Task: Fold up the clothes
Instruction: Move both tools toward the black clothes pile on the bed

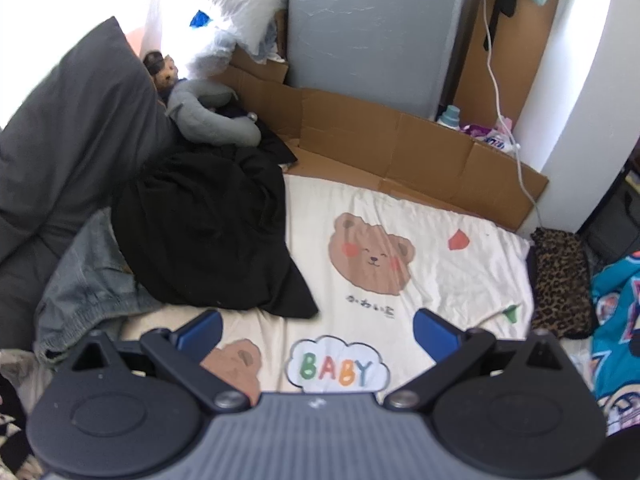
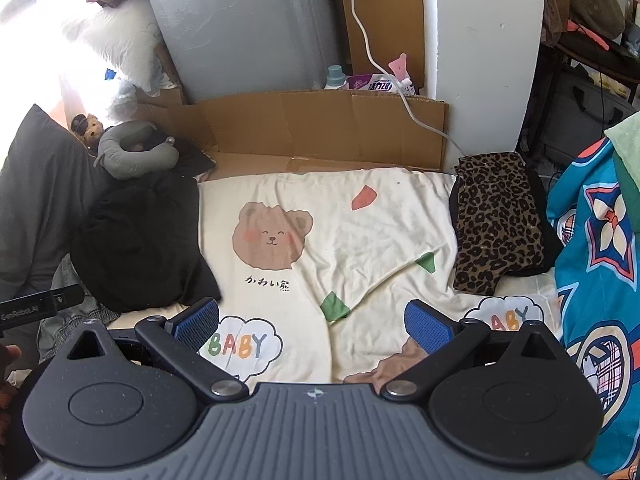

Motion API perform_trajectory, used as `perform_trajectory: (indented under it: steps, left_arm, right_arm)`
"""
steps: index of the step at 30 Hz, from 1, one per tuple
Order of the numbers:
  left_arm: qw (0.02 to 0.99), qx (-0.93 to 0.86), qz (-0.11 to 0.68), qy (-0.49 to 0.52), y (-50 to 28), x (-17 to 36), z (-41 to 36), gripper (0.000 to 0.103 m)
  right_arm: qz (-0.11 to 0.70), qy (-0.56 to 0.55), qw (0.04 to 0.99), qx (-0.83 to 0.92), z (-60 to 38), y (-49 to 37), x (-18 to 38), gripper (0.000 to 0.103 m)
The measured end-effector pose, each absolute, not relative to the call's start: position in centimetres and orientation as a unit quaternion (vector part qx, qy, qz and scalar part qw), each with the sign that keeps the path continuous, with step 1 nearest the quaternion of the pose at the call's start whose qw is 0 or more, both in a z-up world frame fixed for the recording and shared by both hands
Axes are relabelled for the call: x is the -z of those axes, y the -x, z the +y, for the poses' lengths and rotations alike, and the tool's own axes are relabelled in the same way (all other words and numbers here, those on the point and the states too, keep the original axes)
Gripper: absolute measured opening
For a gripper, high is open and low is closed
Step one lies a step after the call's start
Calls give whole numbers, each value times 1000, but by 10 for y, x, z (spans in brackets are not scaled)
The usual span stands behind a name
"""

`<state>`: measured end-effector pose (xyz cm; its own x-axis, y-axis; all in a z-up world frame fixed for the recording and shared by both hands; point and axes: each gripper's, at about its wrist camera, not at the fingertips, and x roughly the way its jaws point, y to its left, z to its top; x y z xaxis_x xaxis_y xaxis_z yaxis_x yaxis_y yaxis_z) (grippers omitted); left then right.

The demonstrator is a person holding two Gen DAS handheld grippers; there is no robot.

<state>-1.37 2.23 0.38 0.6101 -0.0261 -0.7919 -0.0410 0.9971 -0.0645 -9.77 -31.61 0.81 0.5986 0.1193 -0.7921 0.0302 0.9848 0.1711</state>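
Note:
A crumpled black garment (image 1: 208,232) (image 2: 140,248) lies heaped on the left of the cream bear-print bedsheet (image 1: 440,288) (image 2: 360,220). Grey-blue denim (image 1: 88,280) (image 2: 68,312) sits partly under it. A folded leopard-print garment (image 1: 560,280) (image 2: 496,220) rests at the sheet's right edge. My left gripper (image 1: 318,330) hovers open above the "BABY" print, just short of the black heap, with nothing between its blue pads. My right gripper (image 2: 312,326) also stands open over the sheet, holding nothing. The left gripper's edge (image 2: 36,304) shows at the far left of the right wrist view.
A dark grey pillow (image 1: 68,132), a grey neck pillow (image 1: 216,116) and a small plush bear (image 1: 164,72) crowd the left. Flattened cardboard (image 1: 400,140) and a grey appliance (image 1: 372,32) stand behind the bed. A white cable (image 2: 384,64) hangs down. Teal patterned fabric (image 2: 596,280) lies at right.

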Motion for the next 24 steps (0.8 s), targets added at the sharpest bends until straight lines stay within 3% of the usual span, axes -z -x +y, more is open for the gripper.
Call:
perform_trajectory:
  steps: [10, 24]
  left_arm:
    - [888, 23, 449, 98, 11, -3, 48, 102]
    - [887, -32, 448, 108, -8, 3, 99, 102]
  right_arm:
    - [465, -168, 866, -76, -340, 86, 4, 102]
    - [434, -138, 887, -83, -362, 33, 17, 102]
